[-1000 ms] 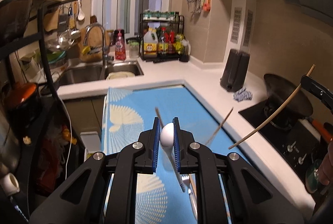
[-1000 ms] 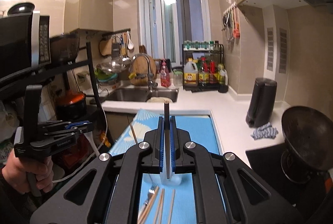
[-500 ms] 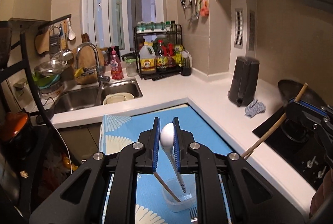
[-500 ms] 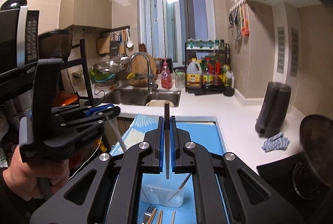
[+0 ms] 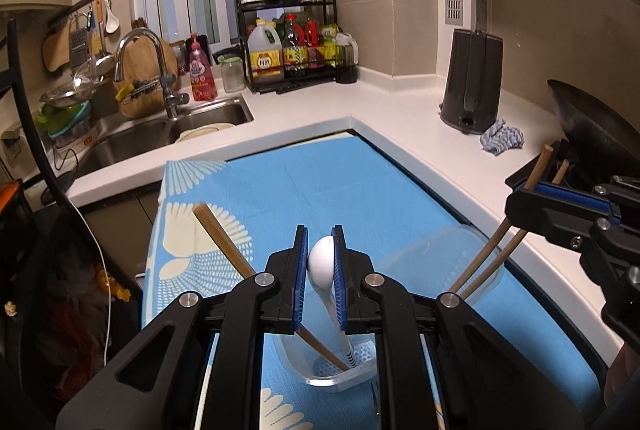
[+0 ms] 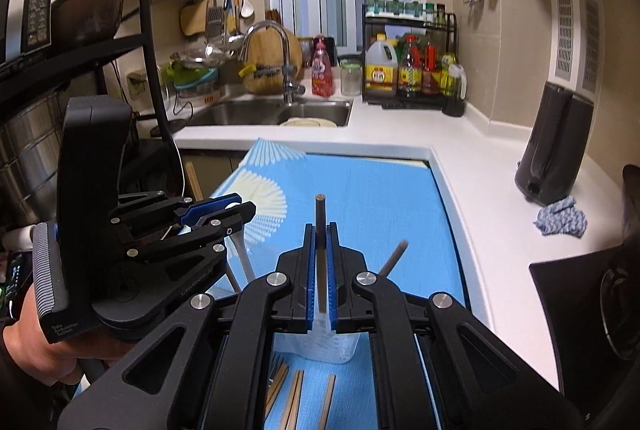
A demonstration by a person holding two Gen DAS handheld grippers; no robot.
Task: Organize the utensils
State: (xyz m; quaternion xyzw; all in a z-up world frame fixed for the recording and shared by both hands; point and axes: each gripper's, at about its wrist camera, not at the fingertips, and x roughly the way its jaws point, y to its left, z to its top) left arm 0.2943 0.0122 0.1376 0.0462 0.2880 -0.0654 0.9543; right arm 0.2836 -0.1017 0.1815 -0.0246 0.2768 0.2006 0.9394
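Note:
My left gripper is shut on a white spoon; the spoon's handle reaches down into a clear plastic holder on the blue mat. A wooden chopstick leans in the holder. My right gripper is shut on a dark chopstick, held upright over the holder. The right gripper also shows in the left wrist view, the left gripper in the right wrist view. More chopsticks and a fork lie on the mat below.
White counter surrounds the mat. Sink and faucet at back left, bottle rack at back, black knife block and blue cloth right, wok on the stove far right. Dark shelf rack at left.
Both grippers have lowered toward the holder. The spoon's handle and the right gripper's chopstick now reach into it. The grippers have come closer together.

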